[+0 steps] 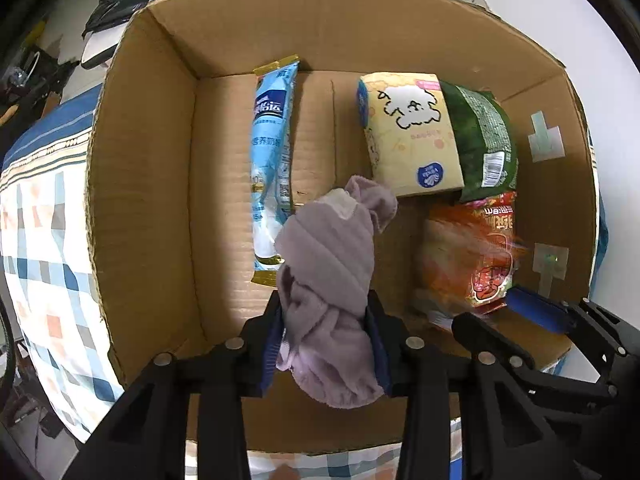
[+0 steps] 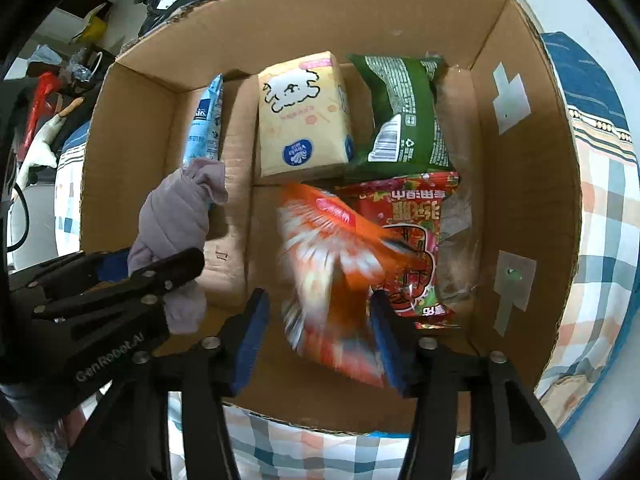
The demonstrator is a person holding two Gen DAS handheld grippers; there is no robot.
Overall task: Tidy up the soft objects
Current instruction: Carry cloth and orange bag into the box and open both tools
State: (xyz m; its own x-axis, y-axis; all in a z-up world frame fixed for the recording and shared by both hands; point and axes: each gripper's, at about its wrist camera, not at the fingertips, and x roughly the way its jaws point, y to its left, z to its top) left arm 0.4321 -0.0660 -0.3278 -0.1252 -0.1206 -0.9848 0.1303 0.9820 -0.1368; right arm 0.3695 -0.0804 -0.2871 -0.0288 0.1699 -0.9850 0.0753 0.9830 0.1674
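— Lilac sock [image 1: 328,280] — found where?

— Hung over the near middle of the cardboard box [image 1: 160,160], above its floor. Rolled into a bundle, with the knotted end pointing toward the box's far wall.

— And held how?

— Pinched in the left gripper [image 1: 325,308]. Squeezed at its lower half between both blue pads, with fabric bulging out above and below them.

— Saw the right gripper [image 2: 320,304] too?

— Yes, at the near right of the box, lower inside it. Looked spread wide, with an orange snack packet [image 2: 328,264] between the fingers. Touched the right-hand pad only; showed a gap on the other side. Came out too blurred to read any print.

— What else lay in the box?

— Counted four things on its floor. Along the left of the box floor, well off the left wall: a long blue sachet [image 1: 272,168], laid lengthwise. Against the far wall: a yellow tissue pack [image 1: 412,136] with a cartoon dog, pressed right up to a green packet [image 1: 484,136] nearer the right wall. Just nearer than those two, by the right wall: a red snack packet [image 1: 496,248], partly under the blurred orange one.

— And under the box?

— A checked bedspread [image 1: 40,240] — showed past the left and near walls.
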